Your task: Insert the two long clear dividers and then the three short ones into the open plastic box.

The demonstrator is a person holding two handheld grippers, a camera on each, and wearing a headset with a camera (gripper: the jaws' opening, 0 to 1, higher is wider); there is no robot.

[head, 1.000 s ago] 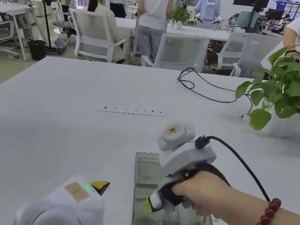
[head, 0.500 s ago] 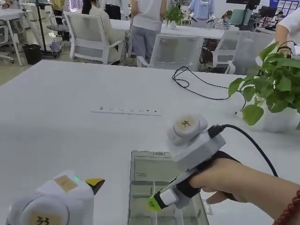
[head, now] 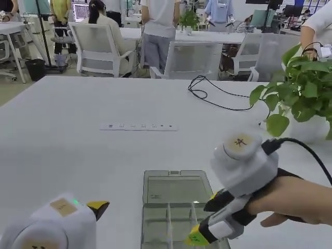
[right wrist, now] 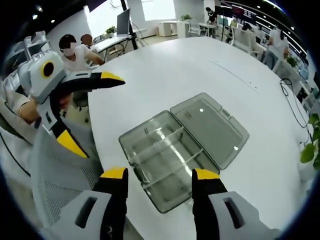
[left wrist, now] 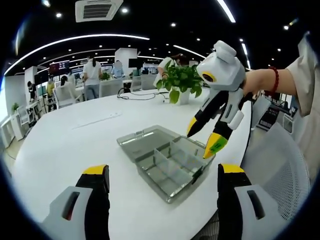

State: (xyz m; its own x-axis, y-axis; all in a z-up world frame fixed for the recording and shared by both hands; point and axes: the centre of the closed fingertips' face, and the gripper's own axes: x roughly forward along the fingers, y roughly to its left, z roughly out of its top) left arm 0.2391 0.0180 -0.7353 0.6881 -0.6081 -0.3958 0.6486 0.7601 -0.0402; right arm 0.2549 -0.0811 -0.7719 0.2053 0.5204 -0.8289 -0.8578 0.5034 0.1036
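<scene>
right tool (right wrist: 160, 173), wide and empty, hangs over the open box (head: 176, 189) at the bench's (head: 78, 155) near edge; left tool (left wrist: 162, 170) wide, empty too. a low dip could unseat the standing dividers (right wrist: 155, 145).

right gripper (left wrist: 201, 137): white housing, black fingers (left wrist: 200, 115) with yellow tips, round cap with a dark mark, black cable (head: 303, 146) off the back. red bead bracelet (left wrist: 274, 81), pale sleeve (left wrist: 306, 75). left gripper (right wrist: 100, 116): same build, tan label, green LED.
</scene>
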